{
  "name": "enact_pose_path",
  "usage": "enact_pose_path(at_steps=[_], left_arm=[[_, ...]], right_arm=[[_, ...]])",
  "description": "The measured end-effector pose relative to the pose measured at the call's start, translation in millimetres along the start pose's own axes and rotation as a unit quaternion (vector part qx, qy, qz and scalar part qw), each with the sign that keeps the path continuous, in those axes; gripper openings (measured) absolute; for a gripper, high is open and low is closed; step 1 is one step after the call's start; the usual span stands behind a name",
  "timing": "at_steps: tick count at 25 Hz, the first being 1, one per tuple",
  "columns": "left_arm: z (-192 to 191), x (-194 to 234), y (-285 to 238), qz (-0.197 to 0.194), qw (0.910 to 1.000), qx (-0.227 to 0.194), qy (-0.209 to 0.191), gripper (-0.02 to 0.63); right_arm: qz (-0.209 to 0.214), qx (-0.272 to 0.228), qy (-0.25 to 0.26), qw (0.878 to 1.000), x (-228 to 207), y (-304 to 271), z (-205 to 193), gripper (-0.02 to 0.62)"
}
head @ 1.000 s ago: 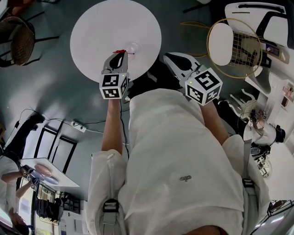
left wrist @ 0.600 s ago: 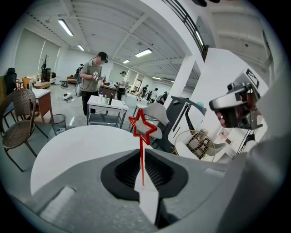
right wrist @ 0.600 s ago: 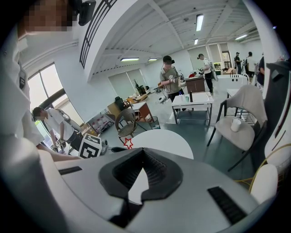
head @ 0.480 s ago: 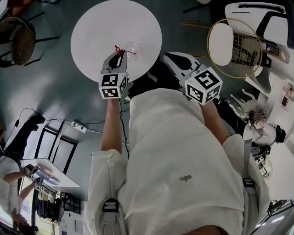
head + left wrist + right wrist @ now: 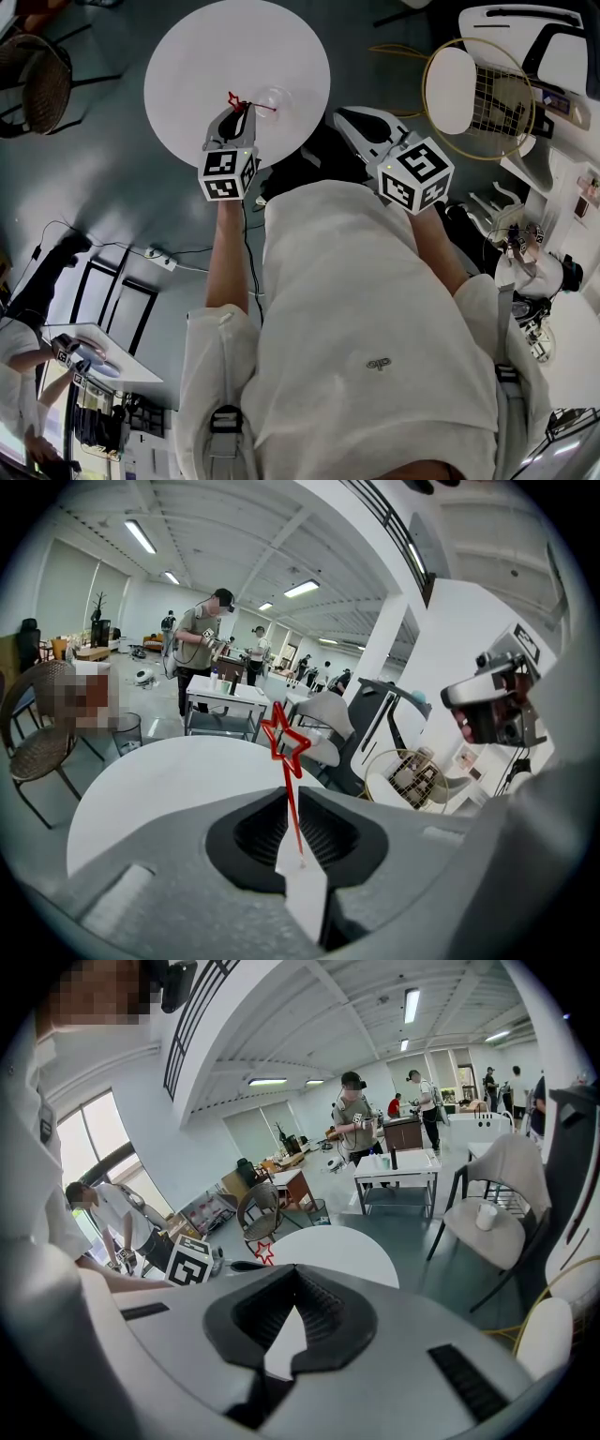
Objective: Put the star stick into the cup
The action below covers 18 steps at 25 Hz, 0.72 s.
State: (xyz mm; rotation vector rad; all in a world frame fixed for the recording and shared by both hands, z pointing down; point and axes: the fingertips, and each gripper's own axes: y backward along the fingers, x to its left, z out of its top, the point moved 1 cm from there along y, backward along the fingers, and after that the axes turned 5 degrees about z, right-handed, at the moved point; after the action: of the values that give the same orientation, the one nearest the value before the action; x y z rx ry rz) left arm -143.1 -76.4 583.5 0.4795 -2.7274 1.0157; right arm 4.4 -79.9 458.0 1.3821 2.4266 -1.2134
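One star stick (image 5: 284, 761), star end outward

The head view looks steeply down from above the person, past a white-clothed torso, onto a round white tabletop (image 5: 206, 56) standing on a grey floor. The left gripper view sits close behind its own jaws and faces level across that same tabletop into a bright open hall. The right gripper view, just as close to its jaws, sees the tabletop from farther off and takes in the left gripper (image 5: 247, 1265) from the side. All three views share the tabletop and the red star stick (image 5: 284, 747).
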Motion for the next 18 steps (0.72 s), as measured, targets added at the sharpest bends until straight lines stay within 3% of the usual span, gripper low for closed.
enact_pose_path(at_steps=[18], left_arm=[[-4.2, 8.2, 1.3, 0.020, 0.9997, 0.006, 0.013, 0.031]], right_arm=[[0.001, 0.001, 0.002, 1.000, 0.4, 0.6, 0.1, 0.008]])
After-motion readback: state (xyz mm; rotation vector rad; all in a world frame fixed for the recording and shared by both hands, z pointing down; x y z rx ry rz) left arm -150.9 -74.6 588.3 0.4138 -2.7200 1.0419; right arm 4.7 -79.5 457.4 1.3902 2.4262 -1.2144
